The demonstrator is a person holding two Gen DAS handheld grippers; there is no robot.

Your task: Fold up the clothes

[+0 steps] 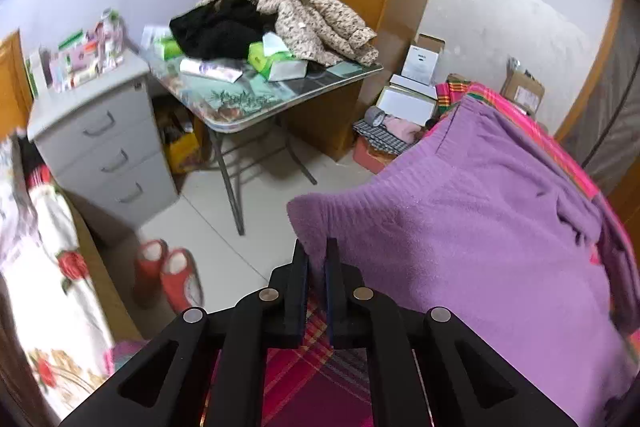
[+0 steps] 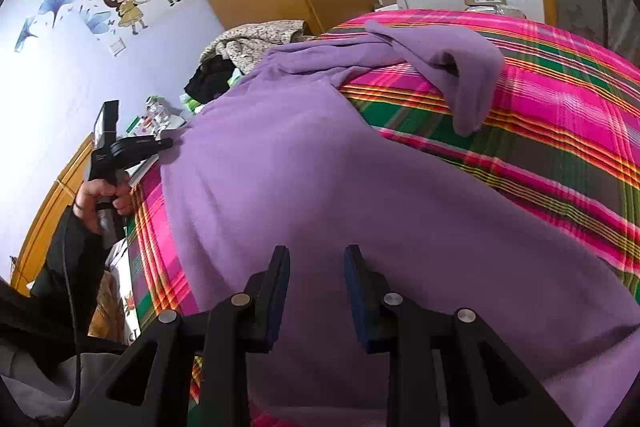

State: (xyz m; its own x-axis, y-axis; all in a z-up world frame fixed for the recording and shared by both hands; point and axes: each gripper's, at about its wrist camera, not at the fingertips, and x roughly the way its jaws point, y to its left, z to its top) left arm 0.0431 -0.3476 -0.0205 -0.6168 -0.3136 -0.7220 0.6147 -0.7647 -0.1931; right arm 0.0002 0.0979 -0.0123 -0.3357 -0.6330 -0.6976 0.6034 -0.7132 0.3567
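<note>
sweater (image 2: 320, 167) lengthwise on bed, hem nearest.

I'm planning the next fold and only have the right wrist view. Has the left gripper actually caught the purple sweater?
Observer: Yes. In the left wrist view, the left gripper has its jaws shut on the purple sweater.
Operator: Which part of it?
Observer: A corner of the ribbed hem. The plaid sheet shows beneath the jaws.
Operator: Is anything on the floor on that side?
Observer: Yes, a pair of red slippers sits on the floor, to the left of the gripper.
</note>
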